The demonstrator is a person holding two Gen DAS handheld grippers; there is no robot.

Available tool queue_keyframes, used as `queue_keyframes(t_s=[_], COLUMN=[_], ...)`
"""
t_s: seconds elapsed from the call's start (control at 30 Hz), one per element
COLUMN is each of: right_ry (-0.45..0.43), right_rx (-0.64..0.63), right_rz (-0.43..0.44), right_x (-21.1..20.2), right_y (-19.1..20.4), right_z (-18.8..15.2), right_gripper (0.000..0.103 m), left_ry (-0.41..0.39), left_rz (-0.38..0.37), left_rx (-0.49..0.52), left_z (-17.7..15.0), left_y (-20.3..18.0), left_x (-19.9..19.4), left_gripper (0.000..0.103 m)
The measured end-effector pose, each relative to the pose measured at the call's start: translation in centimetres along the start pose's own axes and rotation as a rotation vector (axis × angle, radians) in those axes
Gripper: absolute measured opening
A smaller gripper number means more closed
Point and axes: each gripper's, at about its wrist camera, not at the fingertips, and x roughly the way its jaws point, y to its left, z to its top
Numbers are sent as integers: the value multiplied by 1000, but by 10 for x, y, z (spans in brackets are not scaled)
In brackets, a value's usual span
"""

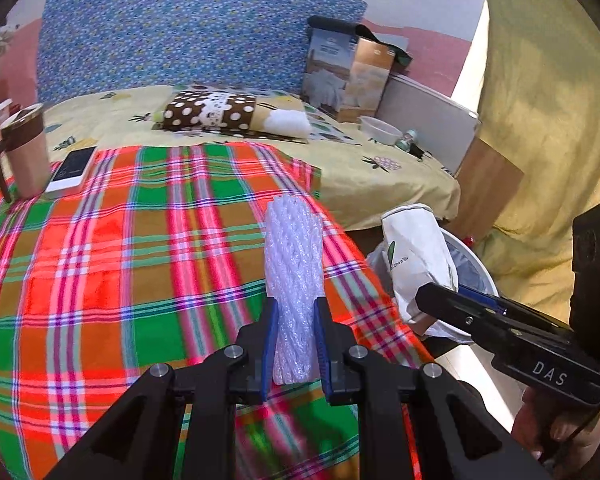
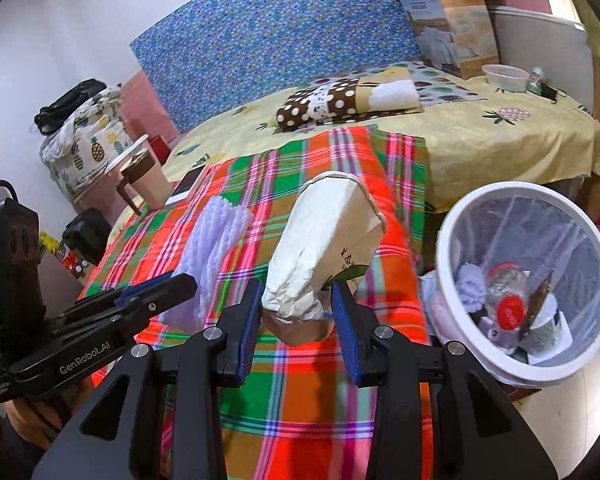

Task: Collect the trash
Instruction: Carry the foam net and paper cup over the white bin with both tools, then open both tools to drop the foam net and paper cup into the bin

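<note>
My left gripper (image 1: pixel 296 344) is shut on a white foam net sleeve (image 1: pixel 294 280), which stands up between its blue pads above the plaid blanket (image 1: pixel 120 272). My right gripper (image 2: pixel 298 320) is shut on a crumpled white paper bag (image 2: pixel 328 240), held above the blanket's right edge. In the right wrist view the left gripper (image 2: pixel 182 286) with the foam net sleeve (image 2: pixel 212 248) sits to the left. In the left wrist view the paper bag (image 1: pixel 414 264) hangs in front of the bin (image 1: pixel 478 268). The white lined trash bin (image 2: pixel 528 284) stands on the floor at the right and holds a bottle and other scraps.
A mug (image 1: pixel 22 152) and a phone (image 1: pixel 74 168) lie at the blanket's far left. A dotted pillow (image 1: pixel 220 114), a box (image 1: pixel 348 76) and a white bowl (image 1: pixel 380 130) sit further back on the yellow bedsheet (image 1: pixel 372 176). A yellow curtain (image 1: pixel 548 120) hangs at the right.
</note>
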Motion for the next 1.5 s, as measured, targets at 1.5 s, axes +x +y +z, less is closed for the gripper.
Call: queue_keyframes(t_s=[1.5], right_ry=[21], right_rx=[228], right_rz=[-291], right_x=[-31], right_y=[-138], right_z=[-11], right_gripper=[39], left_ry=[179], left_rz=[-210], left_rx=[203], left_z=[22], left_y=[-162], left_x=[154], left_gripper=[19])
